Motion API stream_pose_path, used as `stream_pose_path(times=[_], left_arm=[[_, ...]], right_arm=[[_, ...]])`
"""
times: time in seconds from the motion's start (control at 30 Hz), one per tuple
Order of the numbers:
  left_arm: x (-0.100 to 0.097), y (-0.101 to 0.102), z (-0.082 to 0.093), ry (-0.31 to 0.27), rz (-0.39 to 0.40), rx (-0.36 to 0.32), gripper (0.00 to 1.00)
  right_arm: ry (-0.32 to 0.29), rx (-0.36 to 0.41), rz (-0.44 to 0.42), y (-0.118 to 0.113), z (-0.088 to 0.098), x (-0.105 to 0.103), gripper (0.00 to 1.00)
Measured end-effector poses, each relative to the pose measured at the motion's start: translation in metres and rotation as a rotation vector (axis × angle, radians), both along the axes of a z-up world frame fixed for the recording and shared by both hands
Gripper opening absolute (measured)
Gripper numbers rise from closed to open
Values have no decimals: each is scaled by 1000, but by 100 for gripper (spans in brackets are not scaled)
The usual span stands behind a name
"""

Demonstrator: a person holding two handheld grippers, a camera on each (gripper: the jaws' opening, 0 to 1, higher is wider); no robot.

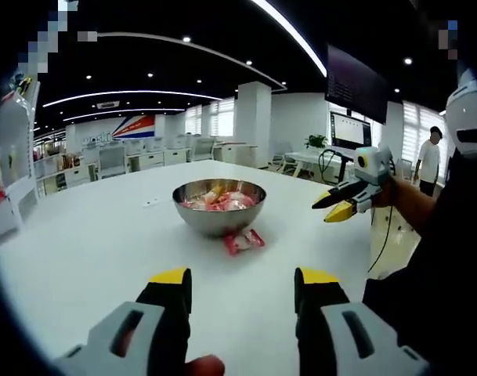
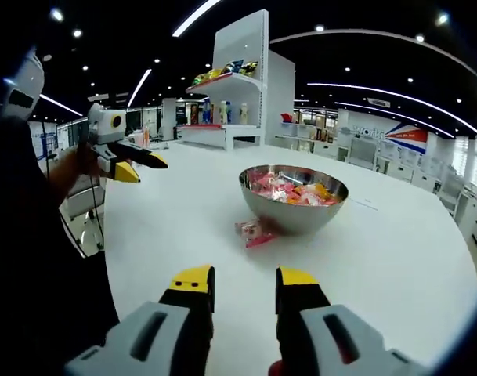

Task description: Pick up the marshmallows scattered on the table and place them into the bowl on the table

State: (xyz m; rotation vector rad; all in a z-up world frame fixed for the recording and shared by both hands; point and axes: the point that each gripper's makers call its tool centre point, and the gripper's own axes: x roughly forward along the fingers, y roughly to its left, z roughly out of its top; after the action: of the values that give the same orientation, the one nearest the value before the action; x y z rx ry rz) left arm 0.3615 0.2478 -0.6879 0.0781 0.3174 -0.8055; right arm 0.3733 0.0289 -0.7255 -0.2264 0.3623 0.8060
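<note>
A steel bowl (image 1: 219, 219) holding several pink and yellow wrapped marshmallows stands mid-table. One pink wrapped marshmallow (image 1: 243, 240) lies on the white table (image 1: 97, 243) against the bowl's near side. My left gripper (image 1: 244, 279) is open and empty, hovering short of that marshmallow. The right gripper (image 1: 337, 205) enters from the right, held above the table edge, jaws slightly apart. In the right gripper view the bowl (image 2: 294, 217) and the loose marshmallow (image 2: 254, 233) lie ahead of my right gripper (image 2: 245, 279), open and empty. The left gripper (image 2: 135, 164) hovers at far left.
The table (image 2: 175, 227) has bare white surface all around the bowl. A white shelf unit (image 2: 240, 94) with goods stands beyond it. A monitor (image 1: 350, 130), office desks and a standing person (image 1: 431, 159) are in the background. The holder's dark sleeve (image 1: 434, 266) is at right.
</note>
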Motion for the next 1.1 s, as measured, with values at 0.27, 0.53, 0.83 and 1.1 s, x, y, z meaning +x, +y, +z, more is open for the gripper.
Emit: stream_pose_path(times=[0.27, 0.53, 0.83, 1.1], left_arm=[[-5, 0, -3, 6, -1, -4, 53], [-9, 2, -8, 19, 4, -6, 53], [-11, 7, -10, 27, 13, 1, 53], [-11, 7, -9, 26, 16, 2, 53]], right_arm=[[-8, -1, 19, 8, 5, 13, 31], [-22, -26, 95, 38, 1, 39, 31], [-6, -29, 128, 66, -10, 60, 31], [12, -47, 141, 78, -24, 72, 31]])
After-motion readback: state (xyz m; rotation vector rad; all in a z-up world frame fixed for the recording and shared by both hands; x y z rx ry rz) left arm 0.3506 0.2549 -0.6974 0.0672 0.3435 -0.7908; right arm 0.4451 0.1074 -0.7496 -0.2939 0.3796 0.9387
